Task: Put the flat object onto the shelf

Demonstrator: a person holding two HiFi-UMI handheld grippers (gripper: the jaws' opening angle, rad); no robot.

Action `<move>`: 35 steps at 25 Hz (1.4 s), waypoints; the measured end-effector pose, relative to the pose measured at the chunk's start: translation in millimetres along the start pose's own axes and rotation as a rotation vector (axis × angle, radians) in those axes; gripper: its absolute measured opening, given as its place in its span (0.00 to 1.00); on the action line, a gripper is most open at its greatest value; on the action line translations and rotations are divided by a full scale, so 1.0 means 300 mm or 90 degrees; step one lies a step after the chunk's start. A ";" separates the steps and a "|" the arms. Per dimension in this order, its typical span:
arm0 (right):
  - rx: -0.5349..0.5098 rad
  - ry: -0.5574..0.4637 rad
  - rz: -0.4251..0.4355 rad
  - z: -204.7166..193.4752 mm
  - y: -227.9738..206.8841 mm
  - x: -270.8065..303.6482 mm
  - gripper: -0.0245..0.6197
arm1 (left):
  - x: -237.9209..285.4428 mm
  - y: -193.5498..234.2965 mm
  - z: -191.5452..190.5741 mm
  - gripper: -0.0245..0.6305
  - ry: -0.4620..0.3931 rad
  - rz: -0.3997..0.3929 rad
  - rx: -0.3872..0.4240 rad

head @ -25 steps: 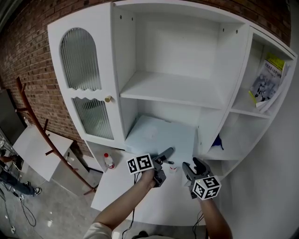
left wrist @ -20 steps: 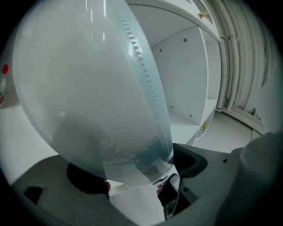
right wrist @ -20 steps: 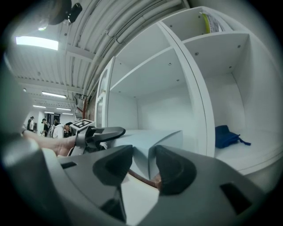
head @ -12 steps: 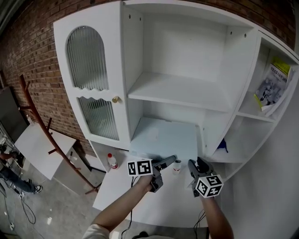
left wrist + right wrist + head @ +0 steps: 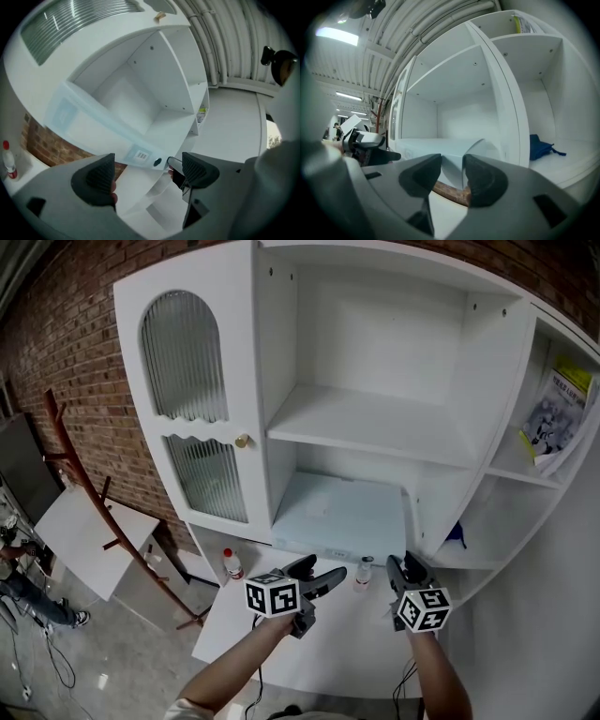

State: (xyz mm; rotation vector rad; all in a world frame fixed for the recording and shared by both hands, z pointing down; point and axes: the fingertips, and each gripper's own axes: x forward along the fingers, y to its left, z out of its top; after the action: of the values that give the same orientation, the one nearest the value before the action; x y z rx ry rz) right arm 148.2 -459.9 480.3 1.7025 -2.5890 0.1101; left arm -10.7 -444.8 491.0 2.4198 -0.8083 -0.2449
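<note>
The flat object point(image 5: 342, 514) is a pale blue panel lying in the cabinet's lower middle compartment, its front edge sticking out over the counter. My right gripper point(image 5: 401, 568) is at its front right corner. In the right gripper view that corner point(image 5: 451, 159) fills the gap between the closing jaws of the right gripper point(image 5: 452, 180), and the pads touch it. My left gripper point(image 5: 319, 570) hangs open just before the front edge. In the left gripper view the labelled edge of the panel point(image 5: 93, 123) runs above the left gripper point(image 5: 147, 171), with nothing between its fingers.
A bare white shelf point(image 5: 375, 426) spans the compartment above. A red-capped bottle point(image 5: 232, 563) and a small white bottle point(image 5: 363, 573) stand on the counter point(image 5: 328, 652). A blue cloth point(image 5: 457, 535) lies in the right side compartment, booklets point(image 5: 558, 409) above it. A ribbed glass door point(image 5: 187, 427) is on the left.
The right gripper has come up against the panel's front right corner and narrowed onto it. The left gripper has dropped back slightly from the front edge. The head view has shifted a little.
</note>
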 end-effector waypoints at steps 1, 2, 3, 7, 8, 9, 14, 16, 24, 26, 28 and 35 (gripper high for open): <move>0.000 0.000 -0.003 0.000 -0.004 0.005 0.31 | -0.006 0.008 0.016 0.69 -0.002 0.005 0.012; 0.001 0.000 -0.006 0.000 -0.007 0.010 0.31 | -0.010 0.020 0.030 0.69 -0.003 0.010 0.017; 0.002 0.001 -0.008 0.000 -0.010 0.015 0.30 | -0.013 0.034 0.042 0.69 -0.004 0.015 0.017; 0.002 0.004 -0.010 -0.001 -0.018 0.032 0.30 | -0.016 0.077 0.068 0.69 -0.001 0.025 0.013; 0.001 0.005 -0.010 0.000 -0.020 0.036 0.30 | -0.013 0.080 0.068 0.69 0.002 0.025 0.016; 0.000 0.007 -0.009 0.001 -0.022 0.040 0.30 | -0.010 0.082 0.069 0.69 0.004 0.025 0.019; -0.003 0.013 -0.013 0.003 -0.034 0.061 0.30 | 0.008 0.097 0.082 0.69 0.007 0.024 0.017; -0.003 0.012 -0.016 0.002 -0.038 0.066 0.30 | 0.013 0.102 0.083 0.69 0.010 0.023 0.016; -0.009 0.017 -0.017 0.000 -0.047 0.081 0.30 | 0.026 0.109 0.091 0.69 0.011 0.018 0.010; -0.009 0.018 -0.015 0.003 -0.048 0.081 0.30 | 0.025 0.100 0.092 0.69 0.014 0.017 0.018; -0.013 0.017 -0.012 0.010 -0.049 0.074 0.30 | 0.018 0.082 0.098 0.69 0.014 0.012 0.028; -0.019 -0.005 -0.029 0.034 -0.041 -0.021 0.29 | -0.067 0.043 0.109 0.69 0.003 0.018 0.070</move>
State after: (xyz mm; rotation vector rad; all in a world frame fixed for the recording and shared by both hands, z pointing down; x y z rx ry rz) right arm 162.1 -459.9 470.3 1.7551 -2.5415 0.0618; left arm -44.1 -456.3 471.3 2.5083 -0.8751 -0.1882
